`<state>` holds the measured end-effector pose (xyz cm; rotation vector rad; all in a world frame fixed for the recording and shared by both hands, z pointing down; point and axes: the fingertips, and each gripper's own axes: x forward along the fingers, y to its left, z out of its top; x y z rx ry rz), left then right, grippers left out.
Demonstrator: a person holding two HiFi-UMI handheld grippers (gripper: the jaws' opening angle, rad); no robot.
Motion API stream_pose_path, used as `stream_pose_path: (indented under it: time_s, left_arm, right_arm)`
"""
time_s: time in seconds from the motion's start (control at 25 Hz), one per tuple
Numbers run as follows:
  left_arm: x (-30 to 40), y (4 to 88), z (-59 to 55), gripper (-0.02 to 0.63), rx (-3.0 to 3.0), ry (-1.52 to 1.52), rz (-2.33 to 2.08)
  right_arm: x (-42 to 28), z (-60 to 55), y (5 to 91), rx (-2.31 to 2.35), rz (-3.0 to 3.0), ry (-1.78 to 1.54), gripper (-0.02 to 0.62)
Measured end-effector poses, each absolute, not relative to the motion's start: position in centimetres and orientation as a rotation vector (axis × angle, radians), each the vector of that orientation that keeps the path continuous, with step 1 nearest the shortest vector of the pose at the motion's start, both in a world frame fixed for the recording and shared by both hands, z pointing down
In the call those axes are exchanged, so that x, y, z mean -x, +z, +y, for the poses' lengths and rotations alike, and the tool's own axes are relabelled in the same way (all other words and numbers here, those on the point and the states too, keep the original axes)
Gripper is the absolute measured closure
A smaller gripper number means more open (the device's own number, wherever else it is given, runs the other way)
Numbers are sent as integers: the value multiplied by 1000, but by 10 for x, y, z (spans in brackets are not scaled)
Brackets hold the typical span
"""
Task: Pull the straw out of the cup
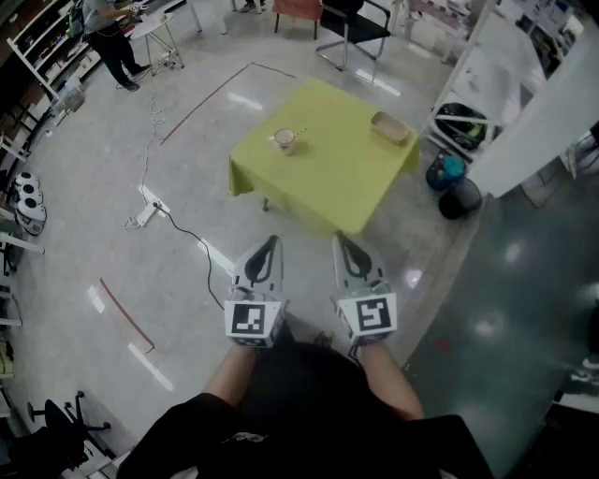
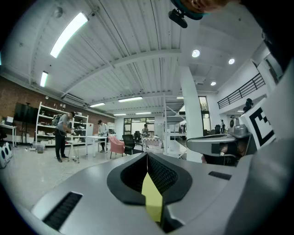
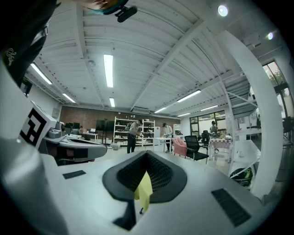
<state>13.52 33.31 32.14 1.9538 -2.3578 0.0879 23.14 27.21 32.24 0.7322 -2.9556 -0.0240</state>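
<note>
A small cup (image 1: 284, 140) with a straw (image 1: 298, 132) leaning out of it stands on the square table under a yellow-green cloth (image 1: 328, 173), far ahead of me in the head view. Both grippers are held close to my body, well short of the table, side by side and level. The left gripper (image 1: 267, 246) has its jaws together with nothing in them, and so does the right gripper (image 1: 343, 242). In the left gripper view the left gripper (image 2: 147, 155) points across the room. The right gripper view shows the right gripper (image 3: 146, 153) doing the same.
A shallow tan tray (image 1: 390, 127) lies on the table's far right. A power strip and cable (image 1: 148, 213) trail over the floor at left. White partitions (image 1: 538, 103) and dark bags (image 1: 459, 196) stand at right, chairs (image 1: 351, 28) behind the table, a person (image 1: 108, 37) at shelves far left.
</note>
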Motion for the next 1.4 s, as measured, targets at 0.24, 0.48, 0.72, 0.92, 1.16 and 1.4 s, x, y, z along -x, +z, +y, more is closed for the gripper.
stream_pose_path:
  time_s: [0.24,0.48,0.72,0.92,1.16,1.4]
  left_arm:
    - [-125,340,336,563,-1926,112,-2318]
    - [-109,342,331,563,-1933,105,-2293]
    - [-80,348,322,563,-1923,84,-2277]
    - [-46,362,316,561,-1912,84,-2249]
    - [9,364,304,563,-1914,61,-2239]
    - [45,373,290,563,-1965,41,-2180]
  right_arm:
    - [-217,273,327,-720,-2968,24,578]
    - [-201,269,335,-724,-2945,39,578]
    - [-175,259,342,-724,-2918,41,578]
    - [-145,252,350,-730,-2899,41,578]
    - [-105,239,354,-761,-2866,49,578]
    - [-69,232,360,-803,-2825,51,578]
